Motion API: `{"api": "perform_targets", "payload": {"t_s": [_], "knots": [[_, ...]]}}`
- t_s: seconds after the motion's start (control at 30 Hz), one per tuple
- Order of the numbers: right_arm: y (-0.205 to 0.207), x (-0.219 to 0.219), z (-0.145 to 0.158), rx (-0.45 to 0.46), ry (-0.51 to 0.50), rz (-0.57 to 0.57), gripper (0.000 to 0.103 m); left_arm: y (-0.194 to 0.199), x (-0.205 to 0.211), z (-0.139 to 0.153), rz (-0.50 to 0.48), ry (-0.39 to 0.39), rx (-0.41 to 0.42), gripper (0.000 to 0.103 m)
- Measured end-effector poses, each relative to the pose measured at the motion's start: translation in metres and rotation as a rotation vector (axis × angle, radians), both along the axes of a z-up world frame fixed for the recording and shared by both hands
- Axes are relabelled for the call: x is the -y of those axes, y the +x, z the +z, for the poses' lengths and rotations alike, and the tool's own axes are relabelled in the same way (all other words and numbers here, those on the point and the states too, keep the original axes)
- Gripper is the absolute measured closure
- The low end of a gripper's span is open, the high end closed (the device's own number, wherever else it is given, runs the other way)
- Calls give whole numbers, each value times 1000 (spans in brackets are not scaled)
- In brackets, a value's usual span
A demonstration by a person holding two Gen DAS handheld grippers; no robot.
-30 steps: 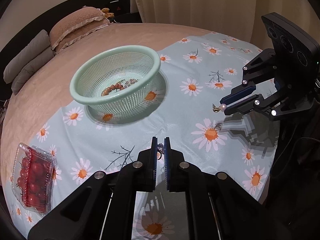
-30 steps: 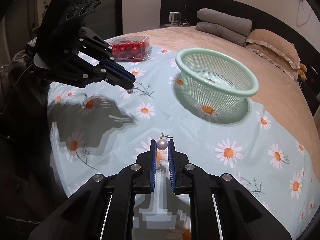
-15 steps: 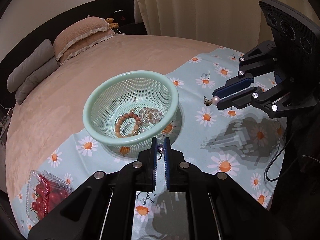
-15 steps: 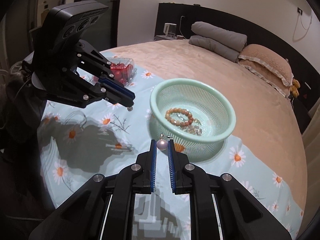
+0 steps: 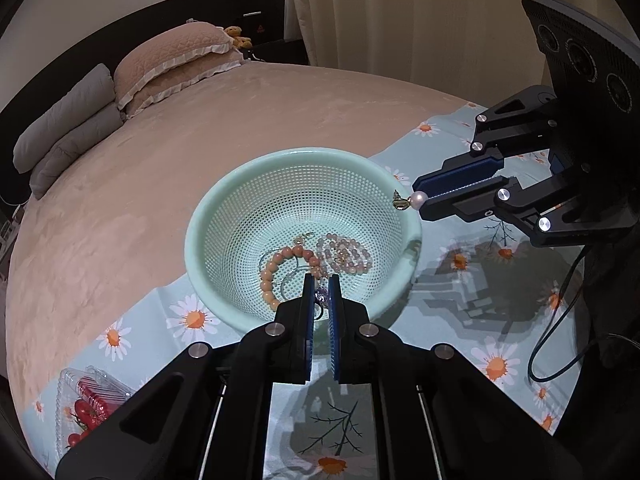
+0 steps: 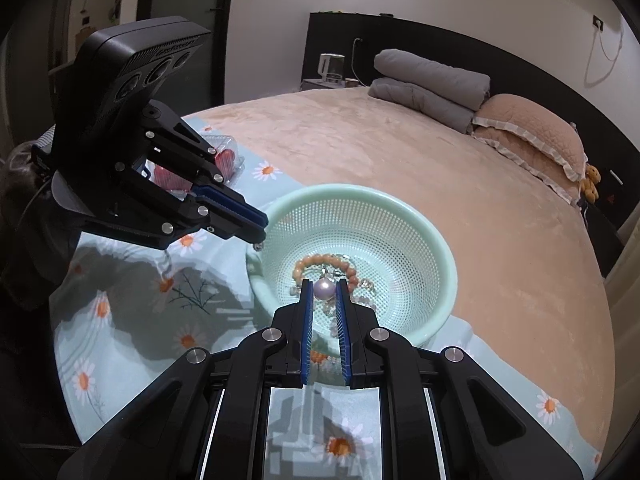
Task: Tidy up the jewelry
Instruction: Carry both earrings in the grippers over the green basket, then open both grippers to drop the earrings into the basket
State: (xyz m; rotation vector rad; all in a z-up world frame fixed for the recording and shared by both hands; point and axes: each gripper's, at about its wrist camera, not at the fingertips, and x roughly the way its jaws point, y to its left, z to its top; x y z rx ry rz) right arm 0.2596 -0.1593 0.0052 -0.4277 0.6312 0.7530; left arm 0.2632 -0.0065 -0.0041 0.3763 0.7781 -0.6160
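Observation:
A mint green mesh basket (image 5: 224,208) (image 6: 444,256) stands on the daisy cloth on the bed. It holds an orange bead bracelet (image 5: 276,264) (image 6: 316,260) and a pale bead bracelet (image 5: 348,252). My left gripper (image 5: 321,286) (image 6: 260,236) is shut on a small purple-stone earring (image 5: 321,295) over the basket's near rim. My right gripper (image 6: 323,286) (image 5: 418,200) is shut on a pearl earring (image 6: 324,289) (image 5: 416,199) and holds it above the basket's rim.
A clear box of red cherry tomatoes (image 5: 86,400) (image 6: 224,156) lies on the cloth (image 5: 496,364) to the left. Grey and tan pillows (image 5: 132,88) lie at the head of the bed. A curtain (image 5: 400,20) hangs behind.
Both grippers have risen and moved over the basket, each still holding its earring. The basket's inside with the bracelets now shows from above.

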Motion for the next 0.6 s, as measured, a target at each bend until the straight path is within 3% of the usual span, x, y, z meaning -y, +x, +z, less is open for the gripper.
{"api": "perform_targets", "payload": {"t_s": [0.6], "knots": [[33, -8, -18, -6, -11, -4, 92, 35, 7, -16, 27, -3, -40, 96]]}}
